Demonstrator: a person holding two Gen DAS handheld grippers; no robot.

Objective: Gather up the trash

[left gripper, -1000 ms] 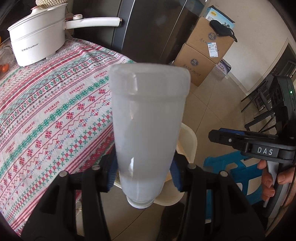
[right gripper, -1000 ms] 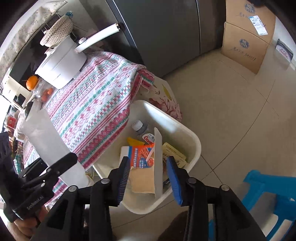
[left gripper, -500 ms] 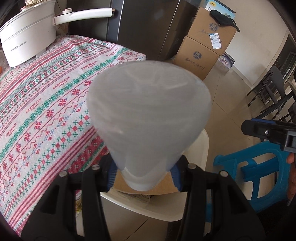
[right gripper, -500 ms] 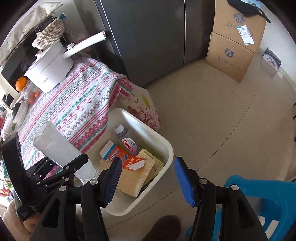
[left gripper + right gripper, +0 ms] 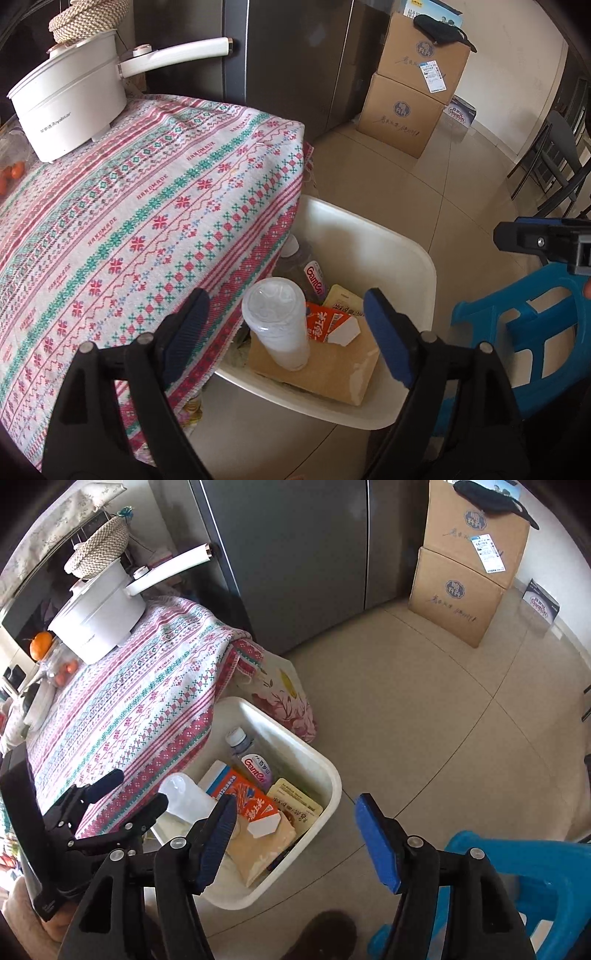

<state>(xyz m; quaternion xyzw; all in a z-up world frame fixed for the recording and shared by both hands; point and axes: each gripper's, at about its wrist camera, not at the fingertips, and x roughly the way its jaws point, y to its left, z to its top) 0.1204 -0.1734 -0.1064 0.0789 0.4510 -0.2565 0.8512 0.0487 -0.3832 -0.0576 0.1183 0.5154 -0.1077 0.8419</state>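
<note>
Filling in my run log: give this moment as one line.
phase: release | left gripper: opening, empty | right gripper: opening, empty | frosted plastic bottle: in white bin

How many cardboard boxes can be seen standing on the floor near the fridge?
2. The lower cardboard box stands on the floor beside the fridge; the upper cardboard box is stacked on it. Others may be hidden.

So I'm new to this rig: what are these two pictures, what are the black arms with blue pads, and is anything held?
Each picture comes from a camera on a hand-held gripper, looking along its jaws. The left gripper hangs over a white bin beside the cloth-covered table; the right gripper looks down from above the bin. Both sets of jaws are opening and grip nothing. A frosted plastic cup lies in the bin with a bottle, an orange carton and a brown paper packet. A white pot stands on the table.
</note>
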